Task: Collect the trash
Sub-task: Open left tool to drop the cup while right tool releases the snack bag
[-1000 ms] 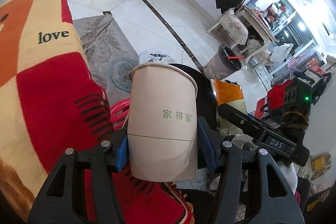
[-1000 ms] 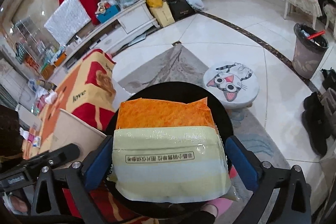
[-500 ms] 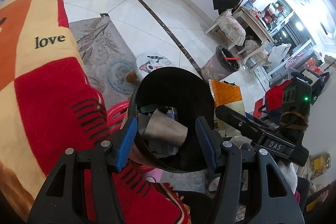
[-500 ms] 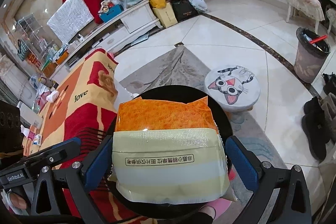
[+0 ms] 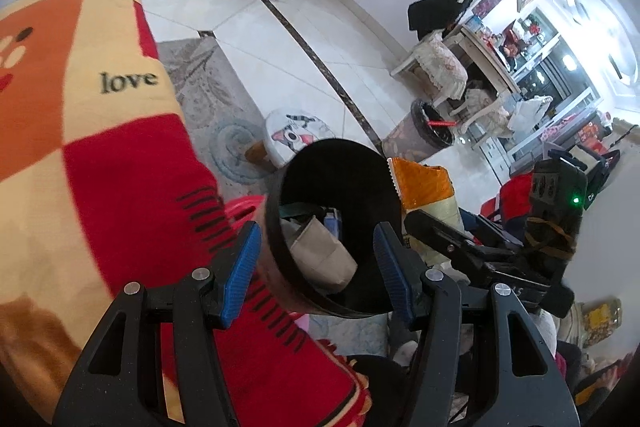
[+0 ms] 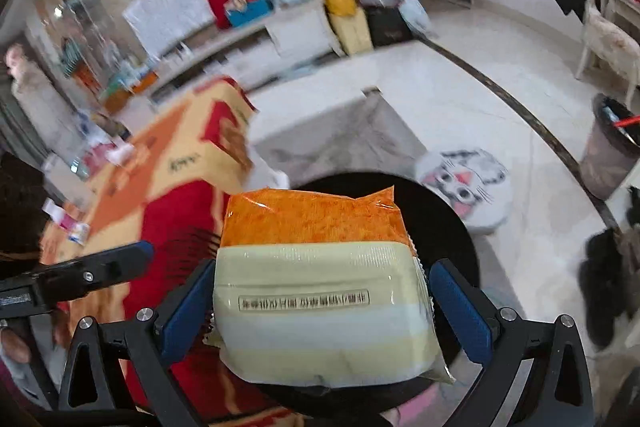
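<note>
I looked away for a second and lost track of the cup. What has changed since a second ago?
The left gripper let go of the paper cup, which dropped into the black bin and now lies tilted among other trash; its jaws stand open and empty over the bin. The right gripper still holds the orange and cream packet above the bin, not yet released.

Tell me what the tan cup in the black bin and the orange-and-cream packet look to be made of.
Tan cup: apparently matte paper or thin card; dull tan surface, no shine. Orange-and-cream packet: glossy plastic film, likely; it shows highlights, wrinkles and a crimped, serrated edge. Black bin: smooth, probably plastic; uncertain.
</note>
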`<state>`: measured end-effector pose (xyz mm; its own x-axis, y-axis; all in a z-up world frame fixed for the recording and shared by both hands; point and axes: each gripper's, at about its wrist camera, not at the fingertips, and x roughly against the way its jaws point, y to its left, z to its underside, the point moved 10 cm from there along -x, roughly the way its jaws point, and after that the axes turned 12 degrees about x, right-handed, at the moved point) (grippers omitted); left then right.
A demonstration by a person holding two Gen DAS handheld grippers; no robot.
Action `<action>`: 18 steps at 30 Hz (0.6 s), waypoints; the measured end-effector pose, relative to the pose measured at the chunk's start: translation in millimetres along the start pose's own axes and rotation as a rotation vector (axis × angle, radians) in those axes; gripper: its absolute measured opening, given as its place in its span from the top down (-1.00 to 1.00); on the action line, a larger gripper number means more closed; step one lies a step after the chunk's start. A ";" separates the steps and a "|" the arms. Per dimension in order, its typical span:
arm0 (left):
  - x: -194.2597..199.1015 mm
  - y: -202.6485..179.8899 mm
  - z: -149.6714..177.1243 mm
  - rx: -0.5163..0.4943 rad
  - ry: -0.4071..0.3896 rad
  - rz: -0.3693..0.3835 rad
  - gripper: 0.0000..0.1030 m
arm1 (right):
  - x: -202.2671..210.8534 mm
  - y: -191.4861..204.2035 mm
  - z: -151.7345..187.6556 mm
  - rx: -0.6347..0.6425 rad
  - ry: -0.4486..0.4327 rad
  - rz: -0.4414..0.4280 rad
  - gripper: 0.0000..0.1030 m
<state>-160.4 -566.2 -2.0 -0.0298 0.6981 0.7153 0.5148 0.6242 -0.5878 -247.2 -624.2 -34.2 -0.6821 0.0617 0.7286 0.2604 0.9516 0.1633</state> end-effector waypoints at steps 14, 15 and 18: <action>10.1 5.4 -1.3 0.012 0.003 0.018 -0.12 | -7.4 23.1 15.4 0.264 0.050 0.055 -1.00; 9.9 4.0 -1.7 0.012 0.005 0.023 -0.12 | -10.5 21.1 20.5 0.290 0.088 0.090 -1.00; 10.3 4.1 -1.4 -0.001 -0.004 0.020 -0.12 | 11.0 32.2 8.9 0.284 -0.041 -0.012 -1.00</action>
<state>-157.4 -556.9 3.5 -0.0226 0.7118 0.7020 0.5160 0.6097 -0.6017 -252.3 -590.2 -26.9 -0.7128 0.0565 0.6991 0.0540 0.9982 -0.0256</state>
